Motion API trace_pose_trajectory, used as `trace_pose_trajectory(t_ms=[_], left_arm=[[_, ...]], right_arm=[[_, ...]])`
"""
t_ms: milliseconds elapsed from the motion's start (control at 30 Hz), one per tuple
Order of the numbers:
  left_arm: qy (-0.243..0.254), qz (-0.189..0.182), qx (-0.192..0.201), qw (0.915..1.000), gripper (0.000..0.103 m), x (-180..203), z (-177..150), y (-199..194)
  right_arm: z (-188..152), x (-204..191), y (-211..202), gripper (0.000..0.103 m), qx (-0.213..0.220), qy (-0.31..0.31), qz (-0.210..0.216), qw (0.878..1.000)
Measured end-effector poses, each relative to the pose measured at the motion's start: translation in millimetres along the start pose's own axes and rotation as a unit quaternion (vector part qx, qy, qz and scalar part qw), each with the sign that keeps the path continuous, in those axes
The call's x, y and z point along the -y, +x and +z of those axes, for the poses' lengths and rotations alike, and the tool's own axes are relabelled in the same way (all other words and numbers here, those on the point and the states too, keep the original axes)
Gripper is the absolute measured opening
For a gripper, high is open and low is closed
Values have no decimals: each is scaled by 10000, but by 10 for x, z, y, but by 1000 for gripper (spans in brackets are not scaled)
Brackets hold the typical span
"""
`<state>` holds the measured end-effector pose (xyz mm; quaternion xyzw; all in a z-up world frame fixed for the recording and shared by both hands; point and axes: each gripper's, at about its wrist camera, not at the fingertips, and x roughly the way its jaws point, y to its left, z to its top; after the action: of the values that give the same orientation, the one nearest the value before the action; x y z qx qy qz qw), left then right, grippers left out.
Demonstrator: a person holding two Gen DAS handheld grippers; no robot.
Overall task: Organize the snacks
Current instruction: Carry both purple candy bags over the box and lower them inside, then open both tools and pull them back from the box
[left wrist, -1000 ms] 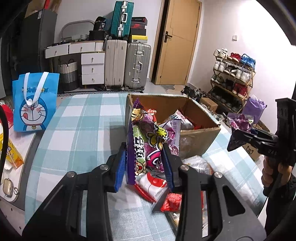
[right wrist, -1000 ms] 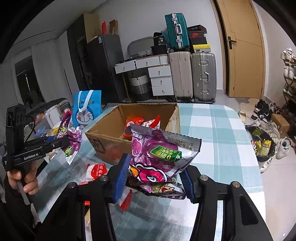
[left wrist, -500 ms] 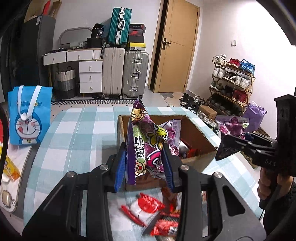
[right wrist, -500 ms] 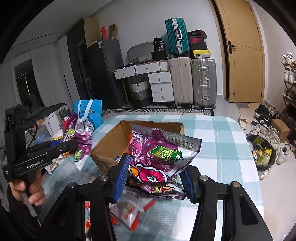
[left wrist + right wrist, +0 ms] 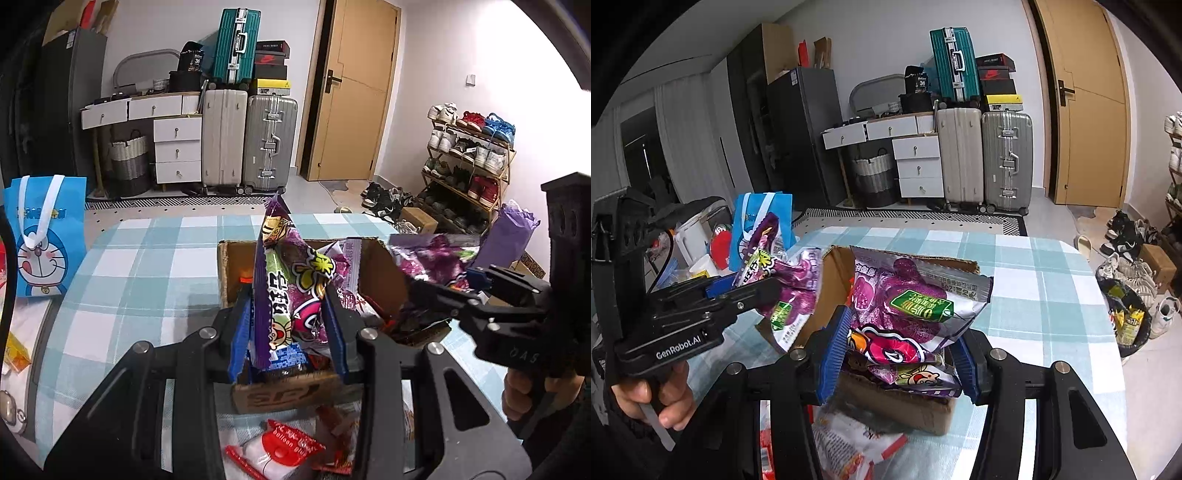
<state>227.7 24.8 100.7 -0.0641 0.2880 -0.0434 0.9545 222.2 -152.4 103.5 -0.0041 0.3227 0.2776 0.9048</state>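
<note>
The cardboard box (image 5: 384, 273) stands open-topped on the checked tablecloth (image 5: 140, 266), and both held packets hang above it. The left gripper (image 5: 288, 332) is clamped on a purple snack packet (image 5: 284, 280) that stands on end, its long axis upright and its pointed top corner rising above the box's far rim; large printed characters run down its green stripe, but I cannot read them. The right gripper (image 5: 901, 350) is clamped on a wider purple snack bag (image 5: 908, 295) with a second small packet (image 5: 919, 376) pinched beneath it. That bag lies with its long axis across the pads, slanting up toward the far right of the box, and carries a green label whose print is too small to read.

Seen from the right wrist camera, the left gripper's body reads "GenRobot.AI", and the person's left hand (image 5: 661, 391) wraps its handle to the left of the box, with the gripper pointing over the box and slightly downward. From the left wrist camera the right hand (image 5: 532, 391) grips its handle to the right of the box in the same pose.

The box's near wall shows red letters, partly hidden. In front of the box lies a red-and-white pack (image 5: 280, 450) printed "balloon". A blue cartoon-cat bag (image 5: 40, 236) stands to the left of the box.
</note>
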Motion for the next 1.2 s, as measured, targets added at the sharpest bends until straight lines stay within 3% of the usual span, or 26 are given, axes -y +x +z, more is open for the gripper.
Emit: trace_pose_trajectory(t_ms=[567, 1200], left_arm=[[242, 327, -297, 9987, 33, 31, -34, 601], [256, 374, -616, 9971, 33, -8, -120, 950]], right_arm=[[154, 141, 538, 53, -411, 36, 69, 9991], [99, 152, 855, 53, -759, -199, -50, 9969]])
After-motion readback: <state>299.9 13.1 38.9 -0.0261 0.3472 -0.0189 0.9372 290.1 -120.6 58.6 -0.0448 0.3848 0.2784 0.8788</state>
